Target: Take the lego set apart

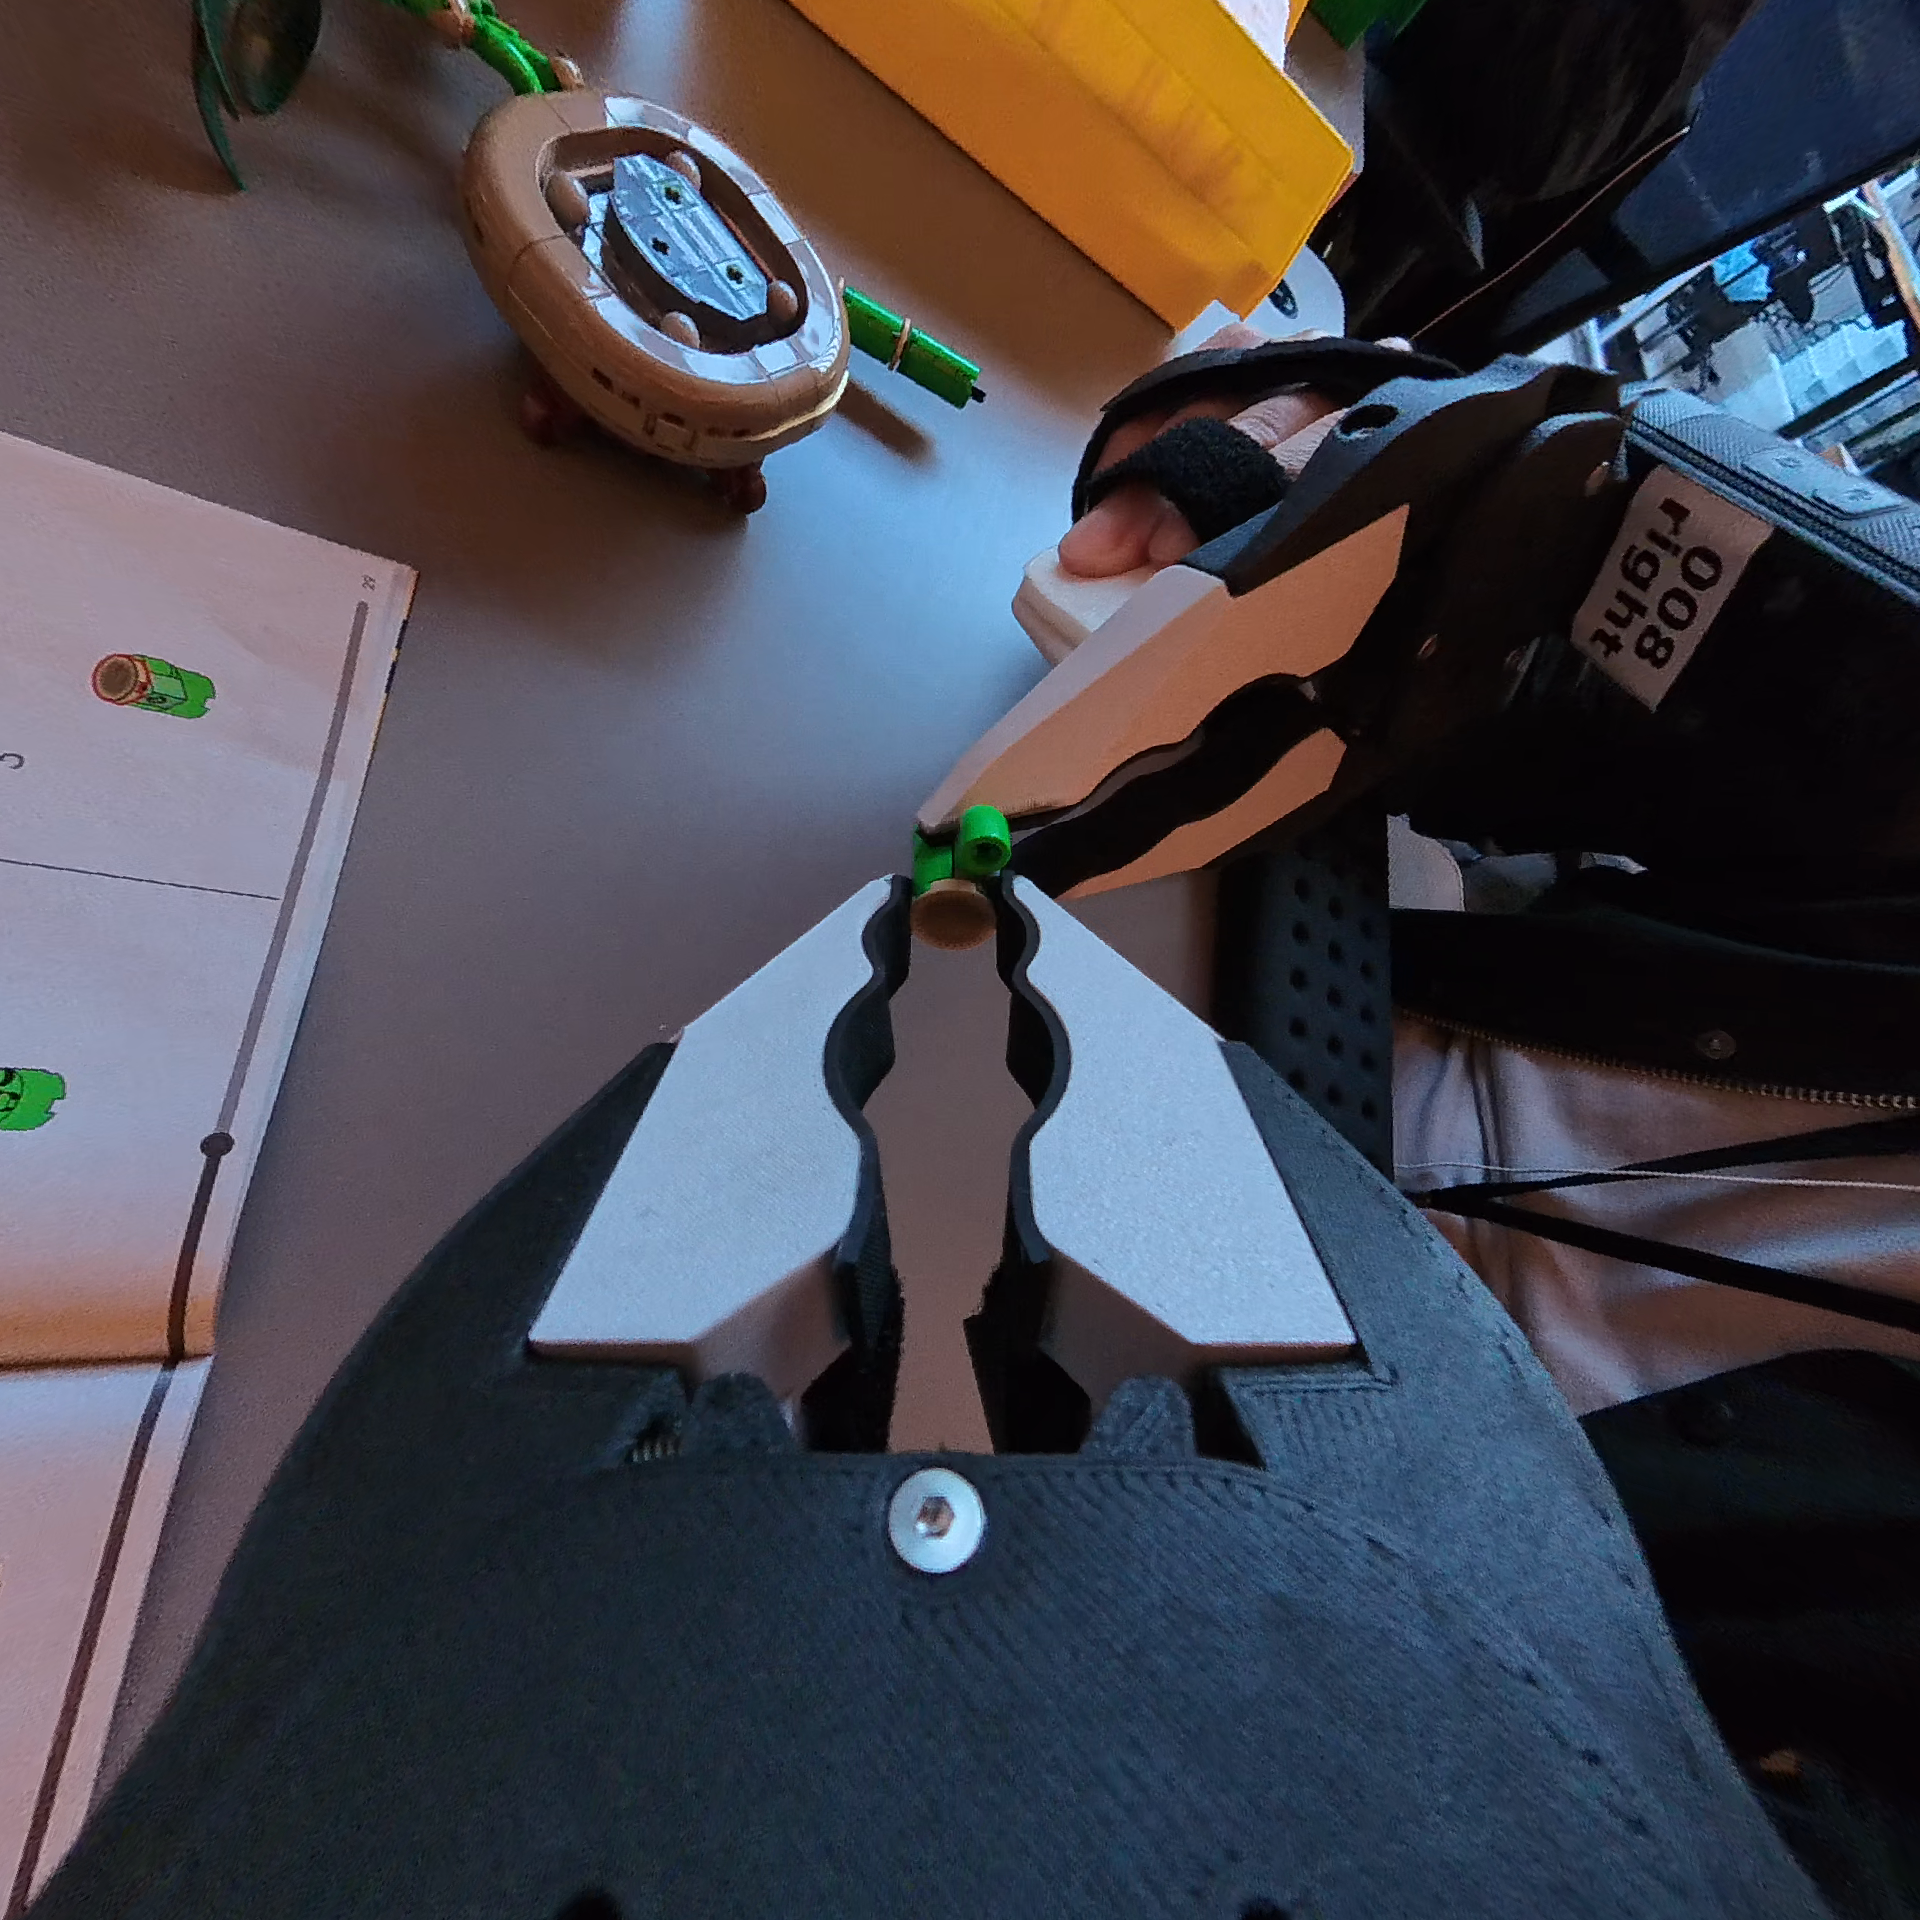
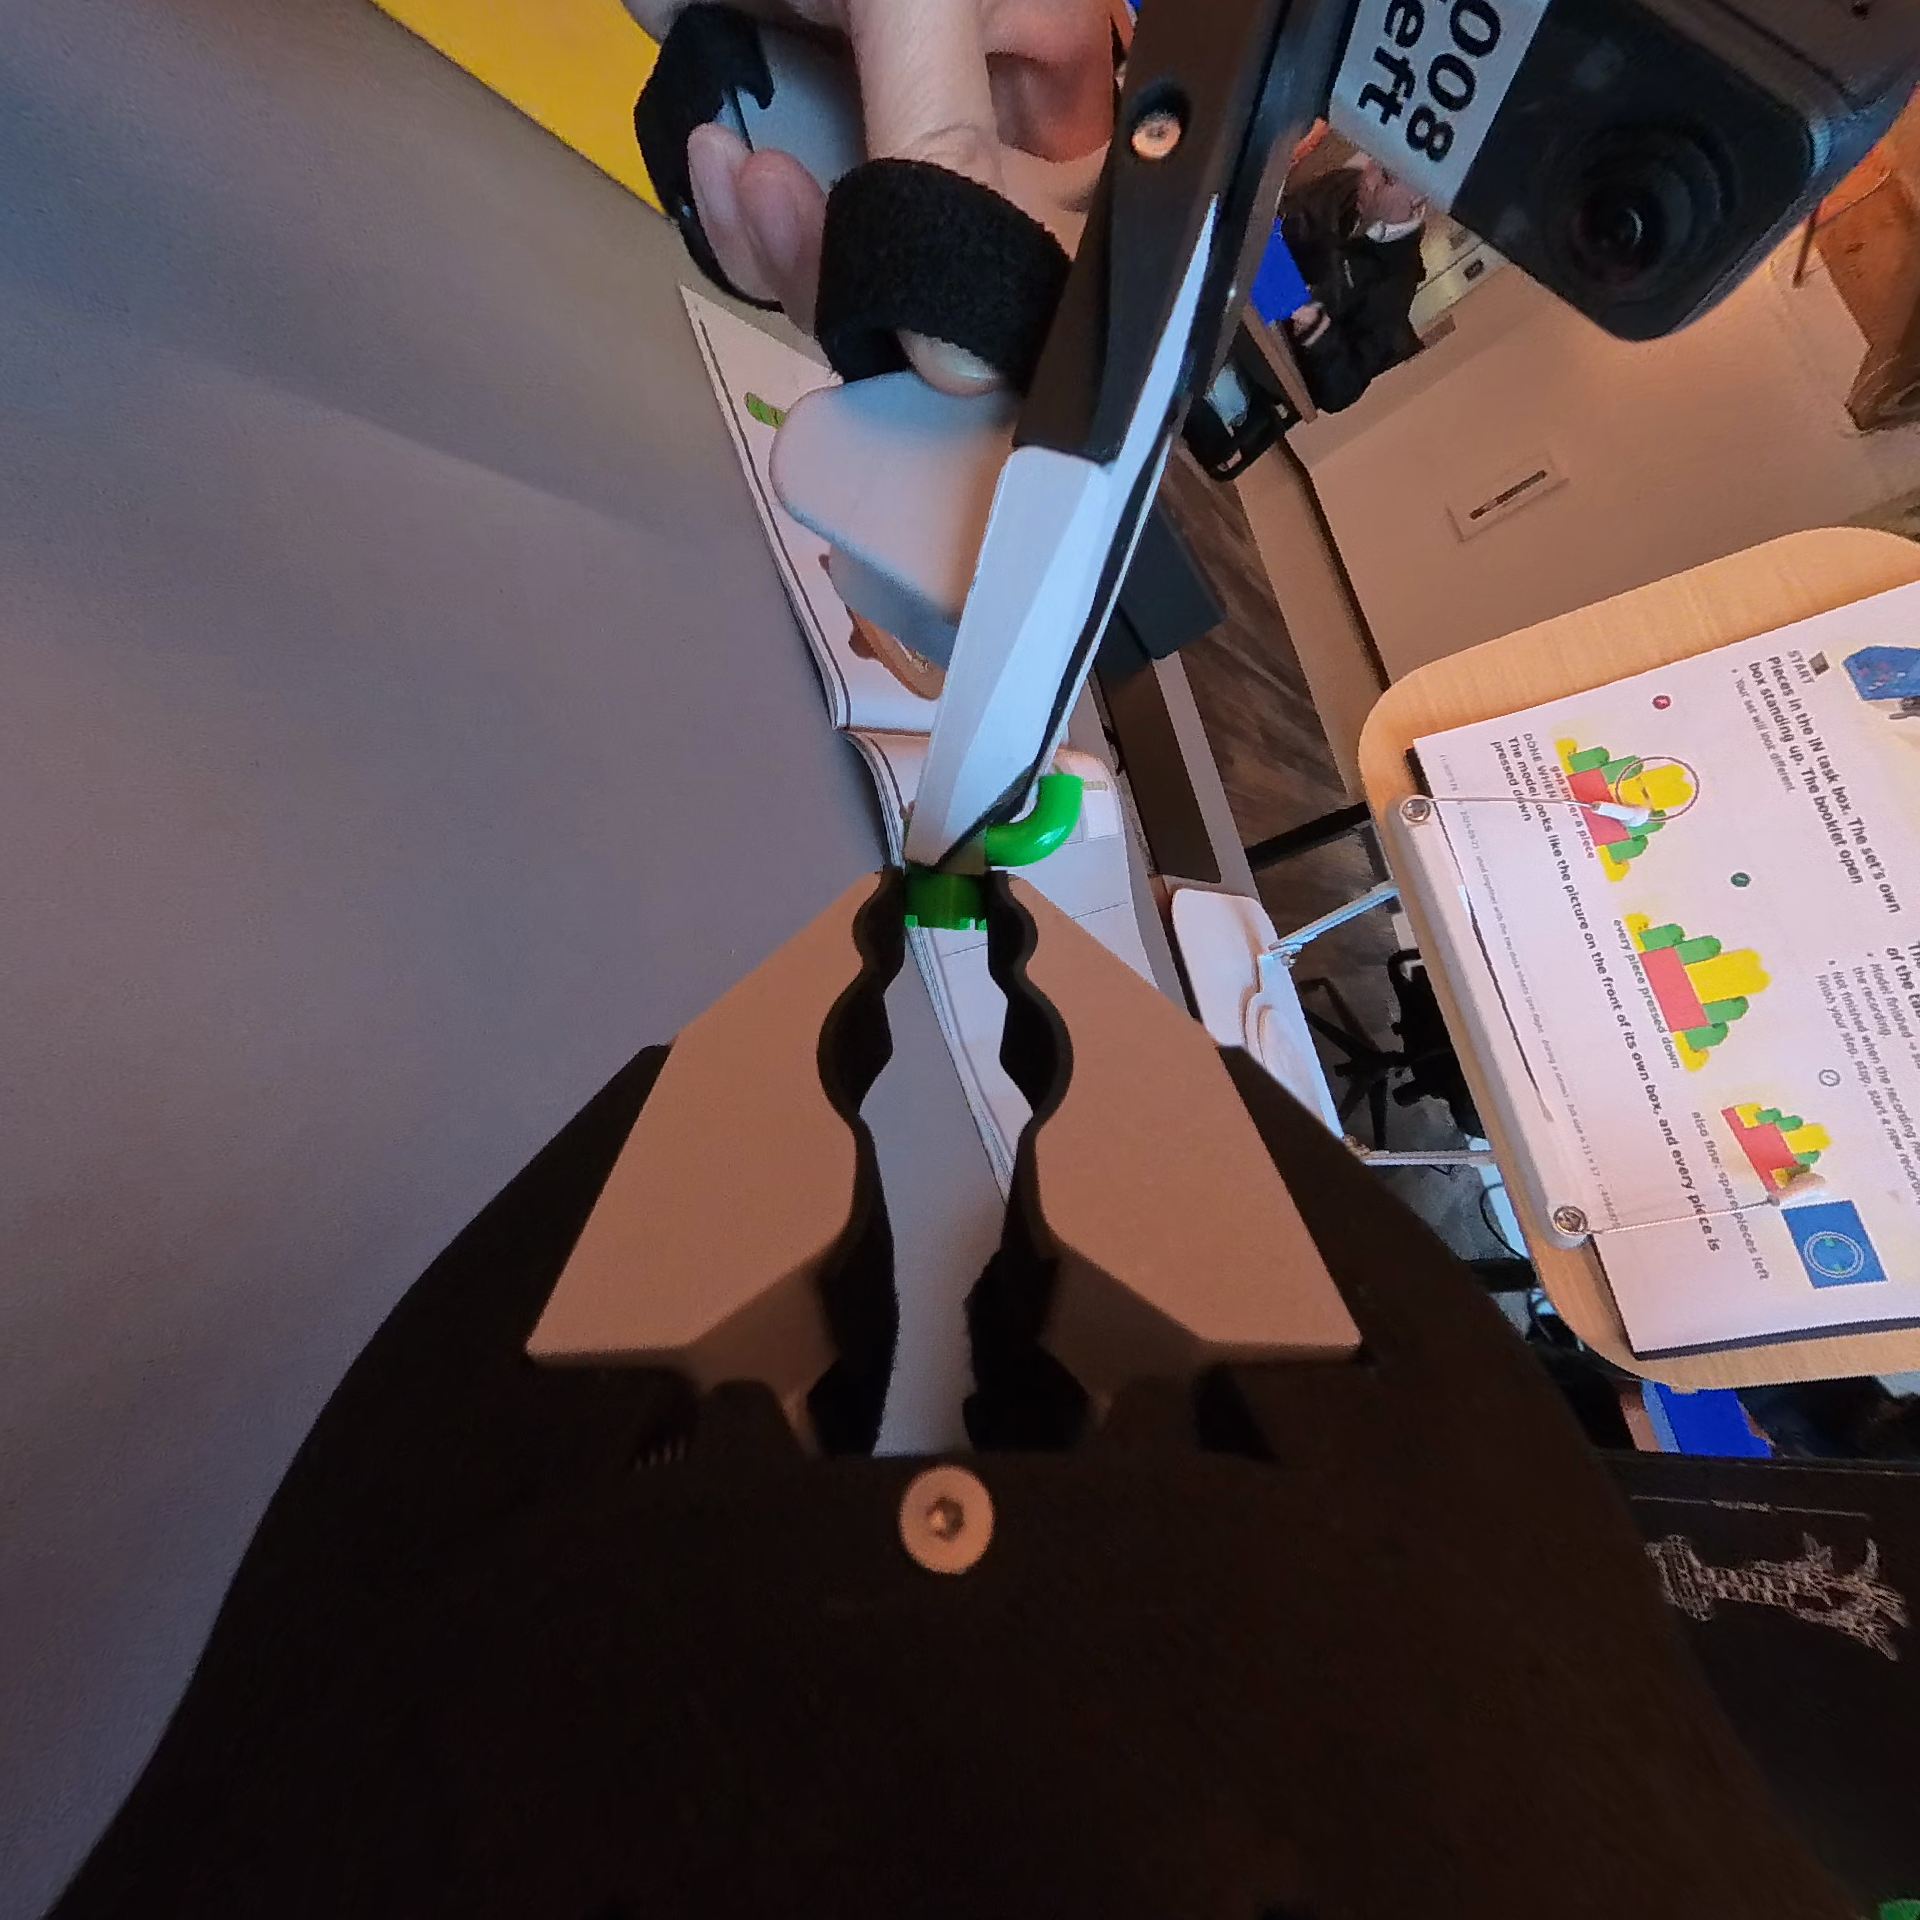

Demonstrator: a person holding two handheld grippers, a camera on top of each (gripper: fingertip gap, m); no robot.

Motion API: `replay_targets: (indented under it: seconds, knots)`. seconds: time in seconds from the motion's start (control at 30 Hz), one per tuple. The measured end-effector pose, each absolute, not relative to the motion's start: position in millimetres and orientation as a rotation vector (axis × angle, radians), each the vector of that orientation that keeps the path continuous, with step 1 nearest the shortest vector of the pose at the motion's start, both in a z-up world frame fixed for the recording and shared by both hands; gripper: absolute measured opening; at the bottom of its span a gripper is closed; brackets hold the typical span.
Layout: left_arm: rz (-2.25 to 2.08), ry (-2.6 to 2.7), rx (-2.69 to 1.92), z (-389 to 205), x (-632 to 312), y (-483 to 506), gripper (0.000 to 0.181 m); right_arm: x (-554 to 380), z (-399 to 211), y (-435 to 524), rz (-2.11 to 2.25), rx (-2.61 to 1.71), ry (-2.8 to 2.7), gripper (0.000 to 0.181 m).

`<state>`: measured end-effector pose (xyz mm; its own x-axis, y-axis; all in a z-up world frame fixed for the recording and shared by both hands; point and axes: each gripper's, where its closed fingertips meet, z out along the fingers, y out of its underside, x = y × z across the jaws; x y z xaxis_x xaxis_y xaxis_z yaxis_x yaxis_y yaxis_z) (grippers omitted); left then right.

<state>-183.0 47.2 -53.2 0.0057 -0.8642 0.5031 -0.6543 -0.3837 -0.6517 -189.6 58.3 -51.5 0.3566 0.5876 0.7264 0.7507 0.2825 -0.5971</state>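
Green-and-tan lego piece [image 1: 951, 883] pinched between both grippers.

Small green piece [image 1: 961, 854] half hidden between the two grippers' tips, its joints too small to tell, green stalk [image 1: 506, 52] above the tan oval pot [image 1: 655, 275] cut off by the top edge, open booklet [image 1: 156, 894] left of that pot cut off by the left edge, yellow box [image 1: 1081, 125] right of it cropped at the top.

Yellow box [image 1: 1101, 135], open booklet [image 1: 156, 883], grey table [image 1: 623, 675], instruction sheet [image 2: 1704, 966]
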Motion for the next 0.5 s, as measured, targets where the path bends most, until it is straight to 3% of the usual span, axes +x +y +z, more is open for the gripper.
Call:
replay_targets:
  seconds: [0.1, 0.2, 0.3, 0.5]
  knots:
    - [-1.090, 1.554, -2.125, -60.0, -207.6, 72.5, 0.015, -149.4, -62.6, 78.0, -0.409, -1.497, -1.318, 0.016]
    - [-1.367, 1.384, -1.982, -10.7, -228.3, 81.2, 0.014, -146.7, -20.2, 69.9, -0.122, -1.451, -1.121, 0.015]
    - [-1.436, 1.391, -1.932, -2.2, -235.1, 76.4, 0.014, -152.2, -0.5, 59.7, -0.077, -1.374, -1.086, 0.015]
    - [-1.716, 1.454, -2.003, -18.5, -211.1, 50.6, 0.014, -183.4, -94.4, 35.2, 0.291, -1.649, -1.449, 0.014]
